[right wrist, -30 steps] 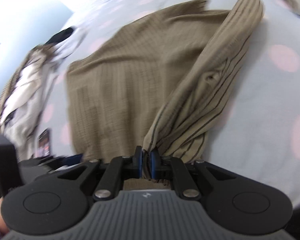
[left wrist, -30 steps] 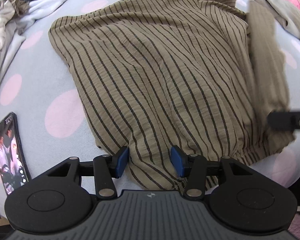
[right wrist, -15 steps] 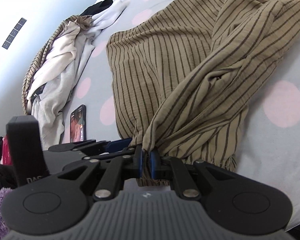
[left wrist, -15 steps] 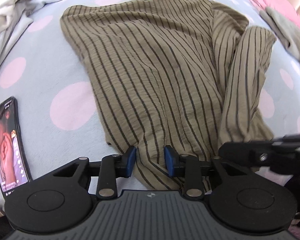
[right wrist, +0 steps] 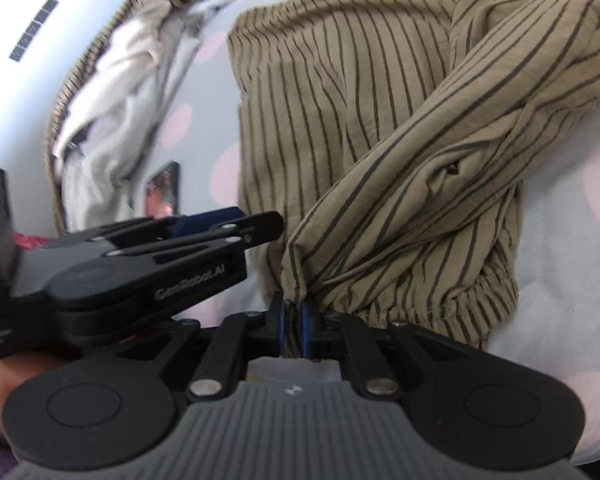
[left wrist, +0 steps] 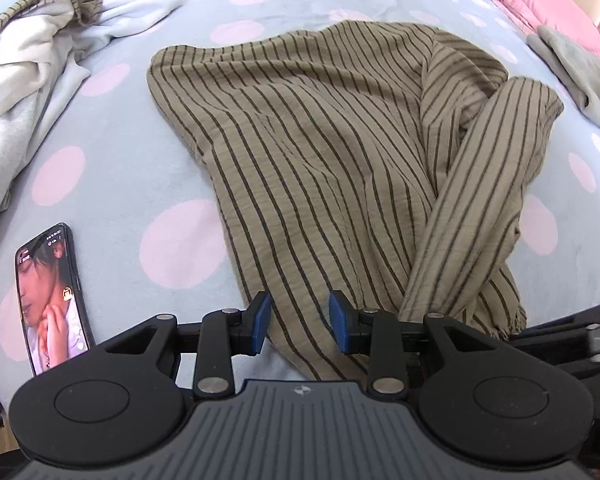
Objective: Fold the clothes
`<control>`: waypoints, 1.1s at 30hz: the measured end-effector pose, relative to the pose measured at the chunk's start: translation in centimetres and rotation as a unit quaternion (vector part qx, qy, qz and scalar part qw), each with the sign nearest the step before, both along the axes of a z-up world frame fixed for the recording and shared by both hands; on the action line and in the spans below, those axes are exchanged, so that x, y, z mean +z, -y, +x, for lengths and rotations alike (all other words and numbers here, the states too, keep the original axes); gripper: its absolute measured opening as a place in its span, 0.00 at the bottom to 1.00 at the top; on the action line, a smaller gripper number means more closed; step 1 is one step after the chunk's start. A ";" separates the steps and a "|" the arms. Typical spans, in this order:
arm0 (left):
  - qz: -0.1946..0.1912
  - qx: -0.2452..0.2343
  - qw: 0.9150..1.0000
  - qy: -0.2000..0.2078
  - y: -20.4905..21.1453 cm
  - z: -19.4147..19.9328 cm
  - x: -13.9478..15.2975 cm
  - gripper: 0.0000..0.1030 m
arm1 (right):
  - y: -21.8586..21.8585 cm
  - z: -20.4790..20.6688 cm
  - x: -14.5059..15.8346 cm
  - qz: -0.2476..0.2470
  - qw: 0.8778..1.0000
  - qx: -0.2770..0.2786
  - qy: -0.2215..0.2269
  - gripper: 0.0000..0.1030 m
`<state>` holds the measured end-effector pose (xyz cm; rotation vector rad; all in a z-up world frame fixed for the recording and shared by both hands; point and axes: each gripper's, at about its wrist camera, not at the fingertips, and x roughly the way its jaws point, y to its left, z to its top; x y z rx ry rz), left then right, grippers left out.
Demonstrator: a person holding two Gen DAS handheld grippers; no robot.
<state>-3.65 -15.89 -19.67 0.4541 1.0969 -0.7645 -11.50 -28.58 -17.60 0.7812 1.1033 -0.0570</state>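
Fingers [right wrist: 305, 322] of the right gripper [right wrist: 294, 330] are clamped together on a bunched cuff of the shirt [left wrist: 332, 168], from which a sleeve [right wrist: 440, 184] is drawn up and back across the body of the garment. On the left gripper [left wrist: 300, 322] the blue pads [left wrist: 260, 320] are held apart, with the shirt's near hem seen between them; no pressing on the cloth can be made out. The shirt is spread flat on a dotted sheet [left wrist: 132, 168], its sleeve folded over the right side. A phone [left wrist: 52, 296] is seen left of the left gripper, well apart from the shirt, and a clothes pile [left wrist: 24, 80] lies beyond it.
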 end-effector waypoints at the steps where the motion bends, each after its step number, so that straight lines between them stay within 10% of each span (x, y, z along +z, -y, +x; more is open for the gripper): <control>1: 0.002 -0.001 1.000 0.001 0.1 0.0 -0.2 0.29 | -0.2 0.2 -0.3 -0.004 1.000 0.002 -0.007 0.09; 9: -0.002 0.010 1.000 0.003 -0.5 0.1 0.0 0.31 | -0.4 -0.2 -0.1 -0.020 1.000 0.011 -0.001 0.33; 21: -0.056 -0.006 0.997 -0.050 -1.5 0.1 1.6 0.42 | 2.9 -4.6 2.9 -0.068 0.996 -0.052 0.039 0.36; 33: -0.020 -0.097 0.993 -0.064 0.4 -3.5 0.6 0.50 | 4.3 -6.8 3.5 -0.111 0.990 -0.075 0.039 0.36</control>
